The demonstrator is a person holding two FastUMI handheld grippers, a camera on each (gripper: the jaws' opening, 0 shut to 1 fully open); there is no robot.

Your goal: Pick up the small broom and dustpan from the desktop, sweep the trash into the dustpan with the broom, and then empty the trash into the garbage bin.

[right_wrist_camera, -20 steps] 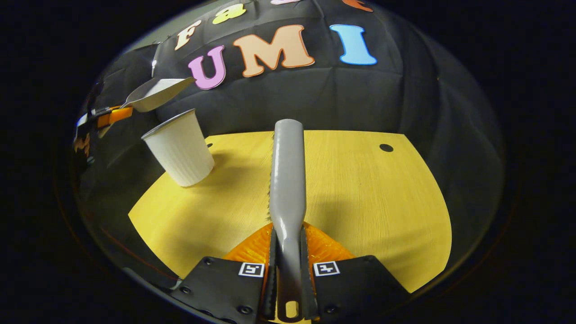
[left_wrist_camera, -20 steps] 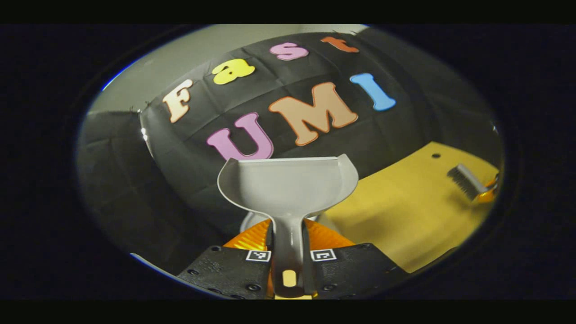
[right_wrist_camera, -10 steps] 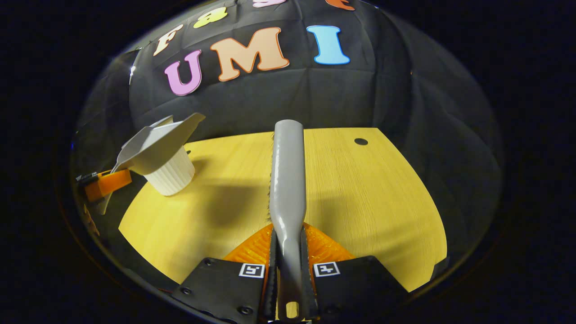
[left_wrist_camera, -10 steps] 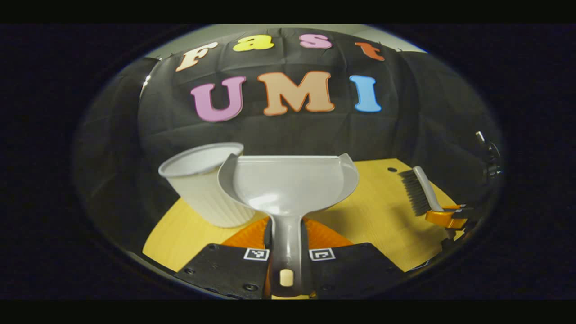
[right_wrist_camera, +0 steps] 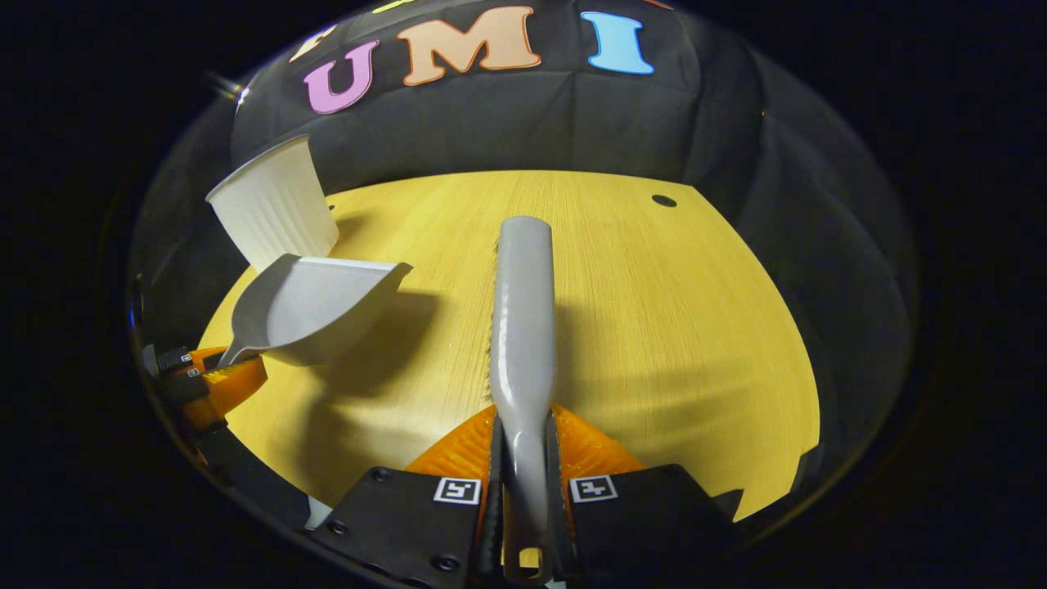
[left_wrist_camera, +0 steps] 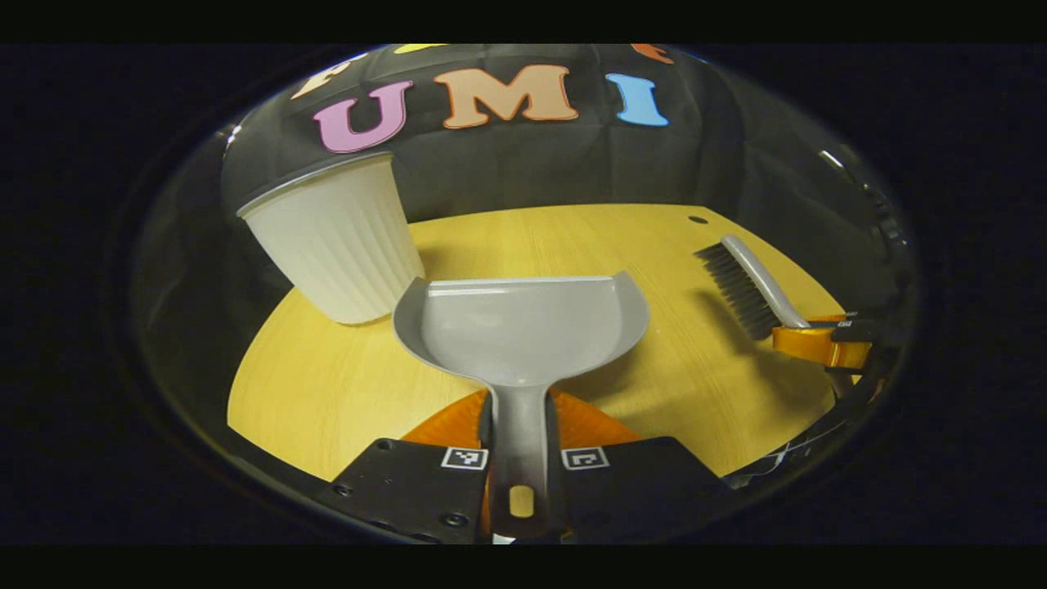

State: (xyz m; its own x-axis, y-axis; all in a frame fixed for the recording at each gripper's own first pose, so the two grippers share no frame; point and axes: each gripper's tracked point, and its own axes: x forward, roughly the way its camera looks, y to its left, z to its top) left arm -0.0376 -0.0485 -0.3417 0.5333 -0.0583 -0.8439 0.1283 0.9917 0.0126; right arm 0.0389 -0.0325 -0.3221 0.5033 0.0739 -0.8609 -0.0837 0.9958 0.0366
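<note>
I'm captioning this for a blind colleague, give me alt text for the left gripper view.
The left claw is shut on the handle of a grey dustpan held over a yellow desktop. A white ribbed bin stands behind it, and the broom is at the right.

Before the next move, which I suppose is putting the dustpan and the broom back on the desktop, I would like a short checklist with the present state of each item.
1. Left gripper shut on the dustpan handle: ok, both fingers press it.
2. Right gripper shut on the broom handle: ok.
3. Dustpan emptied: ok, its scoop shows no trash in the left gripper view.
4. Garbage bin upright on the desktop: ok; what lies inside it, cannot tell.
5. Desktop swept: ok on the part shown, no trash seen.
6. Dustpan apart from the bin: ok, the right gripper view shows the dustpan nearer than the bin, though close.
</note>
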